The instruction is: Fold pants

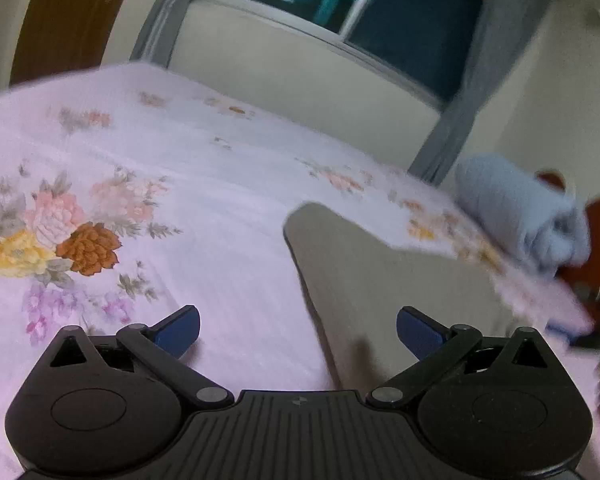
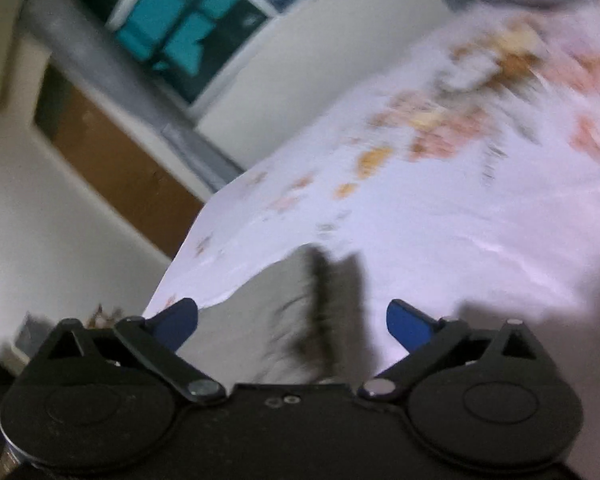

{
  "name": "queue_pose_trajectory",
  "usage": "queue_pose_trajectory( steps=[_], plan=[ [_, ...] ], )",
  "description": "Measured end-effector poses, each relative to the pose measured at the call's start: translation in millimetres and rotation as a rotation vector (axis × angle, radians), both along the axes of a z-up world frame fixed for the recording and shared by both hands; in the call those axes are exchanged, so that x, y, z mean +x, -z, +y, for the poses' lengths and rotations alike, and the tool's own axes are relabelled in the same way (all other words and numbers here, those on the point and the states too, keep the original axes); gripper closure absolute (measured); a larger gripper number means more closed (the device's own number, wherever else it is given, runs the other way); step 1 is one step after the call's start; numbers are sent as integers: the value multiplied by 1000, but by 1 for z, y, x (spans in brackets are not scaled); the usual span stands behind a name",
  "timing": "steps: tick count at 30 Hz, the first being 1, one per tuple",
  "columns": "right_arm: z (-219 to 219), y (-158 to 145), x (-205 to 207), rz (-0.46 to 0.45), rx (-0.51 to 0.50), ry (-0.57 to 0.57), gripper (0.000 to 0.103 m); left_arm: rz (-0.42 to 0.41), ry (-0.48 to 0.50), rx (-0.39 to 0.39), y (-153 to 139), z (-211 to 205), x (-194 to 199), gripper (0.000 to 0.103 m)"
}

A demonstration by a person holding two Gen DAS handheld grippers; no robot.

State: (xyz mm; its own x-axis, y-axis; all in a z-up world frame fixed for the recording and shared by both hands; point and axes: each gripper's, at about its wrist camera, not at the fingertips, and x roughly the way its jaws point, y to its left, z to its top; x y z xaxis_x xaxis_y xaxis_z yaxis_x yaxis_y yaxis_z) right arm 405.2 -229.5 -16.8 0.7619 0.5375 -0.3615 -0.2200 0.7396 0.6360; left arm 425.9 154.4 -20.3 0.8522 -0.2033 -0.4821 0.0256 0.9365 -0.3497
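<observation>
Both tongs, left tongs [image 1: 298, 330] and right tongs [image 2: 292, 322], gape wide and hold nothing, so the tan pants [image 1: 380, 280] lie flat on the flowery bed [image 1: 204, 208], ready for folding.

the beige pants [image 1: 364, 276] lie flat on the floral bedsheet [image 1: 220, 208], one narrow end reaching toward the window.

A bed [image 1: 228, 208] fills the near part of the room, covered with a pale pink sheet [image 1: 240, 264] printed with flowers in orange, yellow and pink. Behind it stands a cream wall [image 1: 284, 64]. High on this wall is a window [image 1: 380, 4], dark, with a teal reflection in the glass. Grey curtains [image 1: 456, 120] hang at both sides of it. At the far left is a brown wooden door [image 1: 68, 16]. A rolled grey-blue blanket [image 1: 516, 216] lies at the right edge of the bed.
</observation>
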Motion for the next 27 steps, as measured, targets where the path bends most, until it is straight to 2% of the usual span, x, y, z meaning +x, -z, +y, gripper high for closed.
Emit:
queue_pose_trajectory(
  steps=[3, 5, 6, 7, 10, 11, 14, 17, 20, 22, 27],
  plan=[
    [45, 3, -3, 33, -166, -5, 7, 37, -24, 109, 10, -15, -10, 0],
    [64, 14, 2, 70, -309, 50, 9, 77, -66, 171, 19, -18, -15, 0],
    [71, 22, 5, 97, -414, 87, 8, 107, -69, 189, 25, -16, -18, 0],
    [73, 31, 7, 121, -476, 100, 6, 139, -60, 176, 32, -14, -14, 0],
    [54, 34, 3, 146, -403, 92, 6, 149, -72, 106, 30, 0, -20, 0],
    [48, 27, -4, 122, -390, 104, 7, 141, -91, 104, 24, 5, -26, 0],
    [25, 0, -37, 5, -317, 133, 6, 43, -136, 128, 5, 21, -60, 0],
    [16, -18, -70, -77, -388, 159, 6, -18, -183, 135, -1, 30, -94, 0],
    [23, -11, -76, -19, -451, 124, 6, -37, -226, 96, 2, 32, -120, 0],
    [28, -2, -73, 18, -452, 138, 6, -41, -232, 65, 3, 30, -136, 0],
    [44, 18, -53, 69, -475, 143, 6, -15, -216, 63, 9, 25, -155, 0]
  ],
)
